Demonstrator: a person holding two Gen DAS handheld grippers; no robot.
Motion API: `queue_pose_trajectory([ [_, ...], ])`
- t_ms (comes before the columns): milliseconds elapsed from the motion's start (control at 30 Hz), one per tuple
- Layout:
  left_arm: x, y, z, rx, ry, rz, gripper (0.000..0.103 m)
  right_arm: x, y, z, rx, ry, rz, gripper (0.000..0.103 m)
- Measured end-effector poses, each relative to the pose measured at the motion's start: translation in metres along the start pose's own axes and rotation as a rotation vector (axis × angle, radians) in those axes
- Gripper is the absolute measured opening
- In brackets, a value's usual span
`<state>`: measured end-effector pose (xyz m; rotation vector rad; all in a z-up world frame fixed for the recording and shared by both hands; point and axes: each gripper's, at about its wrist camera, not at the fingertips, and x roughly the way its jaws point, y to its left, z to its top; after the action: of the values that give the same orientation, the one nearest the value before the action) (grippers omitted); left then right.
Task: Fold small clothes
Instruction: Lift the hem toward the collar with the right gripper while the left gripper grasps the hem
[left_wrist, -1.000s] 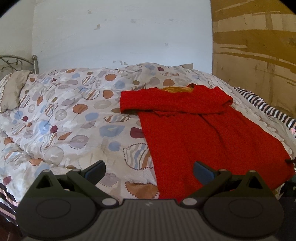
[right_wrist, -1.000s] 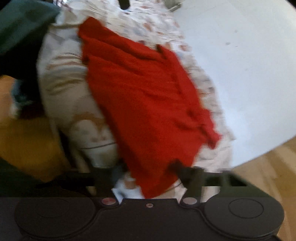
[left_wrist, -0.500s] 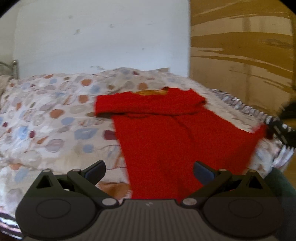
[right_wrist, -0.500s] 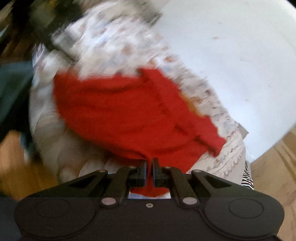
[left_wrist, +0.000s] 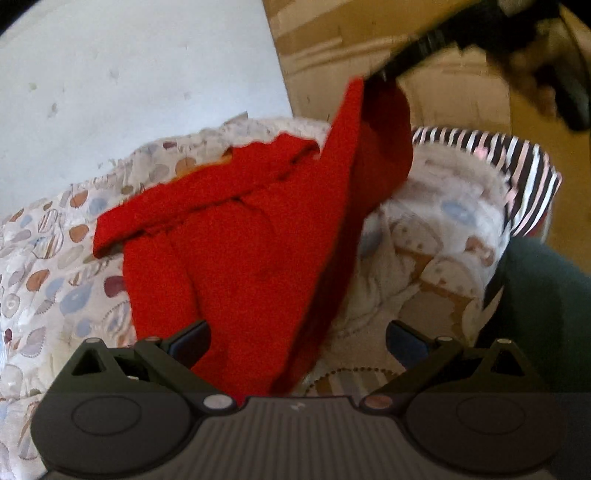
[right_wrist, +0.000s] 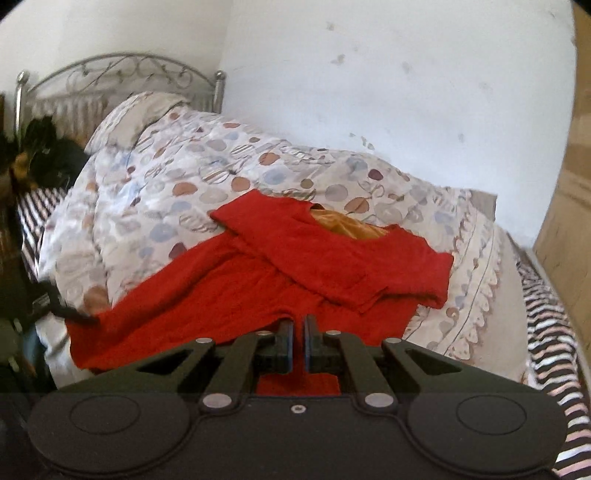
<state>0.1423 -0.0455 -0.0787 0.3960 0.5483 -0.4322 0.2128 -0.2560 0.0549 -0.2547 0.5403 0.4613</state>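
Observation:
A red dress (right_wrist: 258, 288) lies on the bed, sleeves folded across its chest and a yellow lining showing at the neck. My right gripper (right_wrist: 299, 332) is shut on the hem's right corner. In the left wrist view that corner hangs lifted from the right gripper (left_wrist: 384, 75), and the cloth drapes down in a fold. My left gripper (left_wrist: 297, 341) is open and low over the near hem of the dress (left_wrist: 240, 240). Red cloth lies between its fingers, and the pads do not press on it. In the right wrist view one of the left gripper's fingers (right_wrist: 74, 315) shows at the hem's left corner.
A spotted duvet (right_wrist: 221, 166) covers the bed, with a striped sheet (left_wrist: 517, 166) along its right edge. A pillow (right_wrist: 136, 114) and metal headboard (right_wrist: 122, 74) stand at the far left. White wall behind, a wooden panel (left_wrist: 369, 37) to the right, and a person's dark green clothing (left_wrist: 546, 295) close by.
The right gripper shut on the hem's right corner and raised it, so that side of the dress lifted off the bed. The left gripper rolled and moved down close to the near hem.

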Motion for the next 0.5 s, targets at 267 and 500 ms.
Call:
queue_pose_trajectory([
  [267, 0.02, 0.001, -0.006, 0.023, 0.023, 0.158, 0.094, 0.008, -0.015, -0.001, 0.054, 0.004, 0.008, 0.005],
  [500, 0.006, 0.019, -0.014, 0.128, 0.008, 0.281, 0.083, -0.002, -0.024, -0.014, 0.086, -0.016, 0.0, 0.005],
])
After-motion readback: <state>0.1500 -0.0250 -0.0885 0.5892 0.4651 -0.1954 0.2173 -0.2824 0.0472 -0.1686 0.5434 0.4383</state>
